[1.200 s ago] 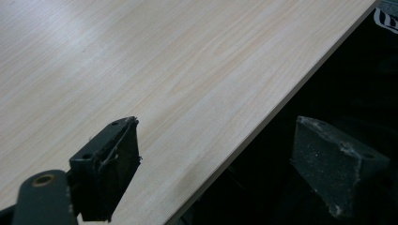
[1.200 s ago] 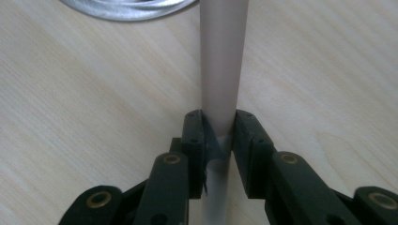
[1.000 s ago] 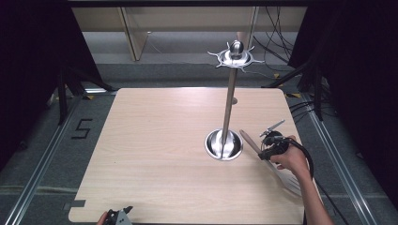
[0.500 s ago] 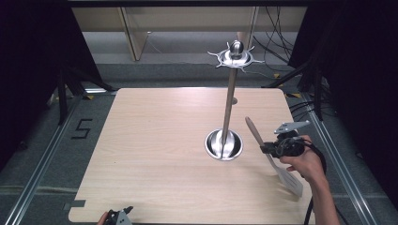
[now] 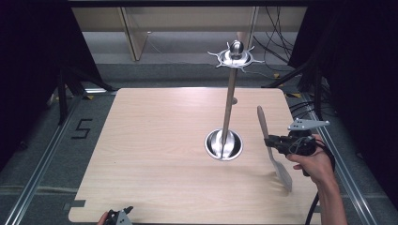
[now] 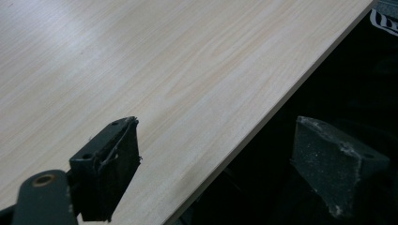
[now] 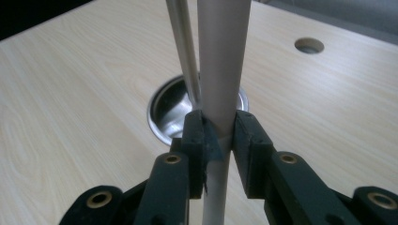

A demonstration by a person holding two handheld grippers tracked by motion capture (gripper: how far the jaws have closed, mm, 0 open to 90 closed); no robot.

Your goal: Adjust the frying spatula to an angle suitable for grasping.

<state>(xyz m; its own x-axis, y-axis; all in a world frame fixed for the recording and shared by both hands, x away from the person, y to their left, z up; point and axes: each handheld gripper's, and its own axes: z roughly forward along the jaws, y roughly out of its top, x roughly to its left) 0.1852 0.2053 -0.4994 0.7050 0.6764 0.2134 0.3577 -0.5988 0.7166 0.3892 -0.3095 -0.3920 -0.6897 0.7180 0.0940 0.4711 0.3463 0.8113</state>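
Observation:
A metal stand rises from the table: round steel base (image 5: 224,144), thin pole (image 5: 230,103) and a hooked crown (image 5: 236,56) on top. To the right of the base, my right gripper (image 5: 271,142) is shut on the middle of a long wooden spatula (image 5: 262,123). The spatula hangs almost upright above the table, its wider flat end (image 5: 282,172) lowest. In the right gripper view the pads of the right gripper (image 7: 219,124) squeeze the spatula (image 7: 221,56), with the stand's pole (image 7: 185,51) and base (image 7: 164,117) just behind. My left gripper (image 5: 117,216) sits at the table's near edge, and in its own view the left gripper (image 6: 220,136) is open and holds nothing.
The pale wooden table (image 5: 155,140) has a small round hole (image 5: 234,100) behind the stand, which the right gripper view also catches (image 7: 309,45). Metal rails and grey floor surround it, with black curtains at both sides.
The right gripper has lifted the spatula up and to the right, away from the stand's base, and tipped it more upright. The left gripper has stayed put.

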